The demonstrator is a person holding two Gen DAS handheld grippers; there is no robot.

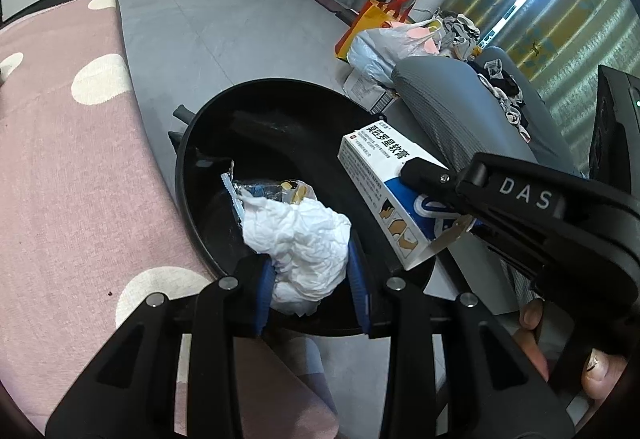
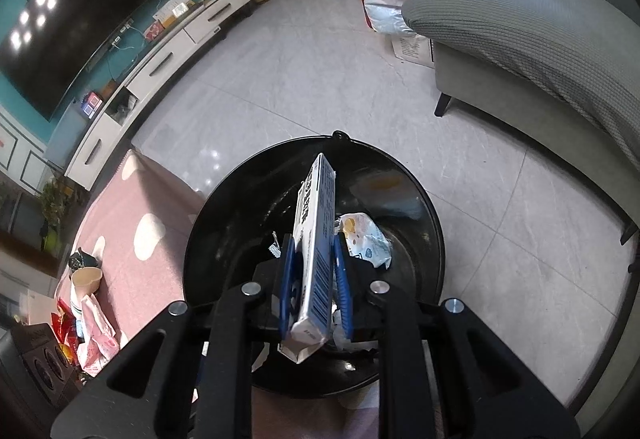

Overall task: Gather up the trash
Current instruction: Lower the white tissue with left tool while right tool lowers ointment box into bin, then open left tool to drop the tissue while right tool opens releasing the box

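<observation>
Over the round black bin [image 1: 280,111], both grippers point steeply down into its mouth. Left gripper [image 1: 312,271] has its jaws partly closed on a crumpled white paper wad [image 1: 296,243], the blue pads pressing it from either side just above the near rim. Right gripper [image 2: 314,279] has its jaws nearly together, clamped on a white-and-blue carton [image 2: 314,239] that sticks up and forward, tilted over the bin's opening. Inside the bin lies a crinkled wrapper [image 2: 368,239]. Beside the bin are a pink dotted rug [image 1: 60,159], grey floor tiles [image 2: 320,79] and a grey sofa [image 2: 520,19].
</observation>
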